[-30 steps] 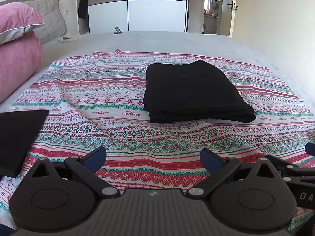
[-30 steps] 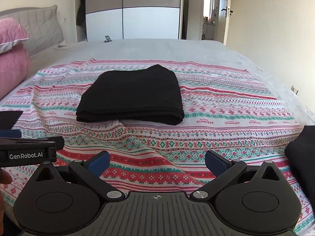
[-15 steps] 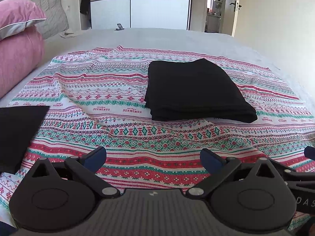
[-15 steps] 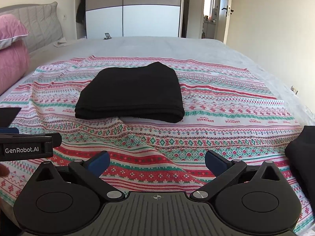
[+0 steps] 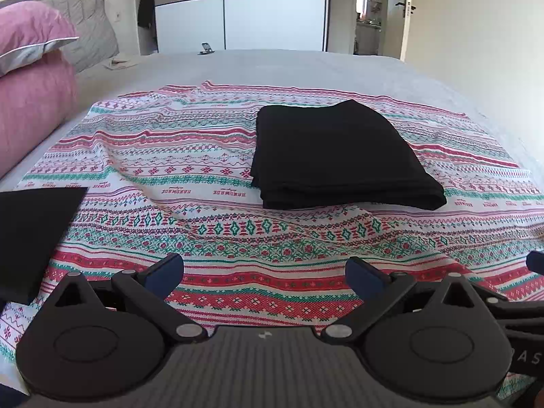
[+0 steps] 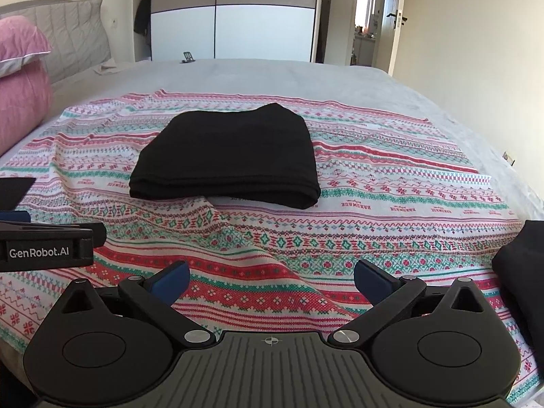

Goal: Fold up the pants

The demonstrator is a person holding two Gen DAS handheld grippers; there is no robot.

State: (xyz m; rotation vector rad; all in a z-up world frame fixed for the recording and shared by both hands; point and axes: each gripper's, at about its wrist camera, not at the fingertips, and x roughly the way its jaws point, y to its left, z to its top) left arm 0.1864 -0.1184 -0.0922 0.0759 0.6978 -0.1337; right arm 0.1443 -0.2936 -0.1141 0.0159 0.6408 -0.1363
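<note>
Black pants (image 5: 336, 156) lie folded into a flat rectangle on a patterned red, green and white cloth (image 5: 176, 176); they also show in the right wrist view (image 6: 227, 156). My left gripper (image 5: 265, 272) is open and empty, held low over the cloth's near edge, well short of the pants. My right gripper (image 6: 270, 277) is open and empty, also short of the pants. The left gripper's body (image 6: 44, 241) shows at the left of the right wrist view.
Another folded black garment (image 5: 30, 234) lies at the near left of the cloth, and a dark garment (image 6: 520, 272) at the near right. Pink pillows (image 5: 30, 95) sit at the left. A grey bed (image 5: 272, 68) extends to a wardrobe (image 5: 238, 6).
Both grippers have pulled back and risen slightly from the pants; the pants lie still. Both stay open.
</note>
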